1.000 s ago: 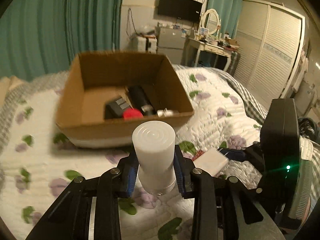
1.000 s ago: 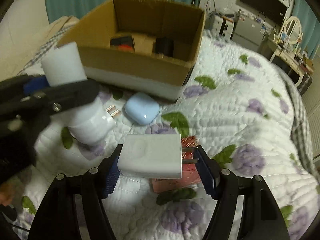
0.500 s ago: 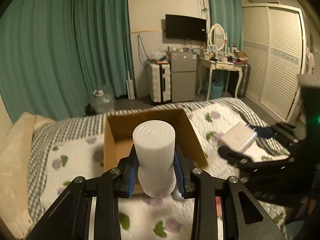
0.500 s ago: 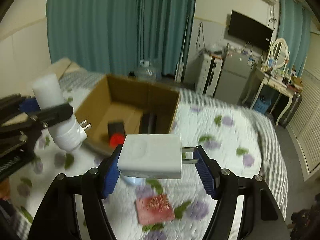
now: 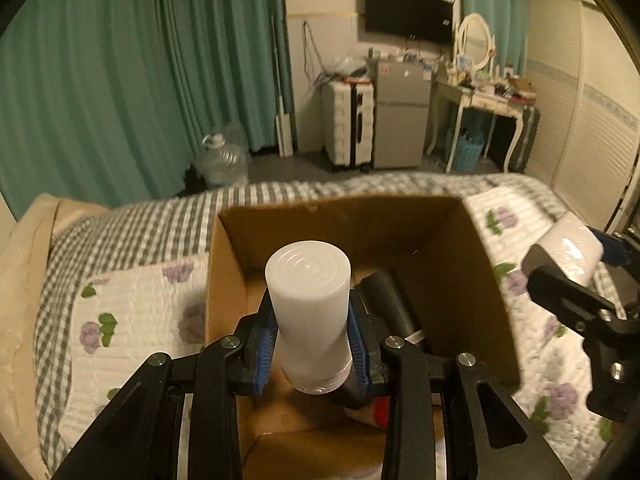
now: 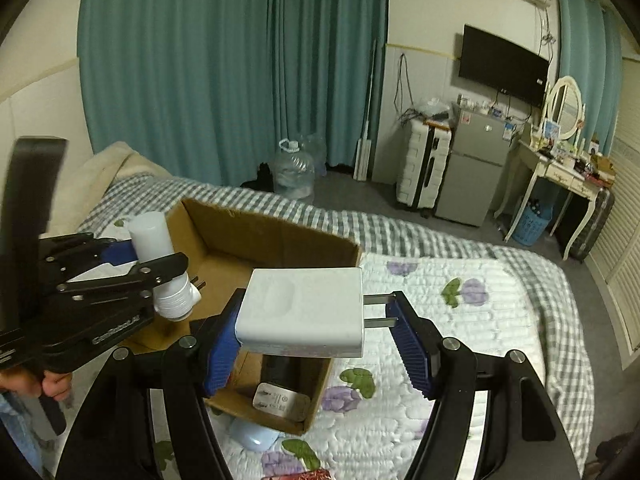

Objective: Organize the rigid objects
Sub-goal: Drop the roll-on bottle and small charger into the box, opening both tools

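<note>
The white cylindrical plug adapter is clamped upright in the left gripper, apparently directly above the open brown cardboard box; the flat white rectangular charger is gripped crosswise in the right gripper, over the box's right-hand wall.

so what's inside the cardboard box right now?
Cardboard box holds a black cylinder, something red and a labelled grey adapter. The grippers and their loads cover the rest.

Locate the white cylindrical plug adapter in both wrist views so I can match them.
Left wrist: white cylindrical plug adapter sits bottom centre, clamped in the left gripper, over the cardboard box.
Right wrist: same adapter at mid-left, held by the left gripper above the box's left side, prongs pointing right.
Shared landmark: the cardboard box; the wall TV also shows in both.
</note>
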